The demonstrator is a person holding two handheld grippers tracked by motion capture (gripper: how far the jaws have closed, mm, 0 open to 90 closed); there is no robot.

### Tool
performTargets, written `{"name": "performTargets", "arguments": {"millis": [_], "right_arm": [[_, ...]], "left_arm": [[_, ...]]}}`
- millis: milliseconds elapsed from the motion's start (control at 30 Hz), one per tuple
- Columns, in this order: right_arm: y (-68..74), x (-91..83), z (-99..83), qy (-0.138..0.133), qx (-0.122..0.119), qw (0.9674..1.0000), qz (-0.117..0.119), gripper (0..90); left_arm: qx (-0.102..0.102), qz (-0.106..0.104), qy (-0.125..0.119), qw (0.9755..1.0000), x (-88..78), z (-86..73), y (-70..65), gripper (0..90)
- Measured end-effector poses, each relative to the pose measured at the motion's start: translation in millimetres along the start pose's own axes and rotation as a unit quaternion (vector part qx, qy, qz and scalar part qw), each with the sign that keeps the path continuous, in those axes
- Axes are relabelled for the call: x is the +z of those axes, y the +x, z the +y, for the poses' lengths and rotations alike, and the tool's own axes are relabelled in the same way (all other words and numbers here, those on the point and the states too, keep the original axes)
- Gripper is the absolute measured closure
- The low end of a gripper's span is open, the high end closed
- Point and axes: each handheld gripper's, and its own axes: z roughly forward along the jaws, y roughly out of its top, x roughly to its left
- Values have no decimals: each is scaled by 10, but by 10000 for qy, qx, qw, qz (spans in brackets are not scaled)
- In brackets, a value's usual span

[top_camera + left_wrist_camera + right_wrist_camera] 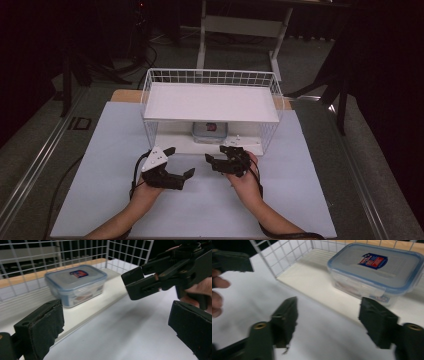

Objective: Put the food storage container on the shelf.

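We judge the step in hand to be the approach: both tools stand on the near side of the white wire rack point(212, 107), neither holding anything, and the work points at the clear plastic box with the blue-rimmed lid point(209, 132).

Going left to right, the left black two-jaw gripper point(179, 161) rests low on the pale blue table mat point(100, 190), its jaws spread wide and empty. To its right, the right black two-jaw gripper point(216, 153) sits just in front of the rack's open side; in the right gripper view its jaws stand wide apart with only bare mat between them.

The box point(375, 271) sits on the rack's lower white shelf point(175, 145), under the upper white shelf point(210, 102), about midway across and set back from the near edge.

The next move, as we read it, calls for reaching in level beneath the upper shelf and straddling the box before closing.

We count two grippers, one rack with two shelves, one box and one mat.
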Motion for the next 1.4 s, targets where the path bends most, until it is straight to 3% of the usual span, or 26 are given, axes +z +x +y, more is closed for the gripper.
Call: {"name": "performTargets", "arguments": {"millis": [67, 200, 267, 500, 533, 733, 800, 1067, 1400], "right_arm": [[3, -50, -5, 20, 39, 9998, 171, 153], [20, -113, -43, 20, -10, 9998, 203, 144], [32, -135, -70, -3, -143, 9998, 122, 144], [30, -233, -111, -104, -155, 9997, 136, 151], [25, -335, -124, -207, -172, 9996, 130, 151], [-17, -521, -165, -318, -252, 9992, 53, 152], [-53, -577, -185, -351, -233, 9990, 129, 153], [-183, -763, -303, -454, -202, 9987, 96, 182], [-204, -913, -408, -378, -345, 9986, 117, 182]], "left_arm": [[-32, -92, 23, 9999, -15, 22, -3, 13], [-53, -158, -2, 9999, -31, 44, -5, 13], [-55, -190, 29, 9998, -36, 50, -5, 13], [-6, -350, 115, 9993, -81, 65, -22, 13], [4, -388, 127, 9992, -111, 69, -24, 13], [-54, -425, 203, 9989, -234, 45, -7, 13], [-60, -451, 210, 9987, -279, 29, 1, 13], [-18, -436, 197, 9989, -459, -14, 39, 13], [-14, -401, 217, 9990, -628, -85, 89, 13]]}}
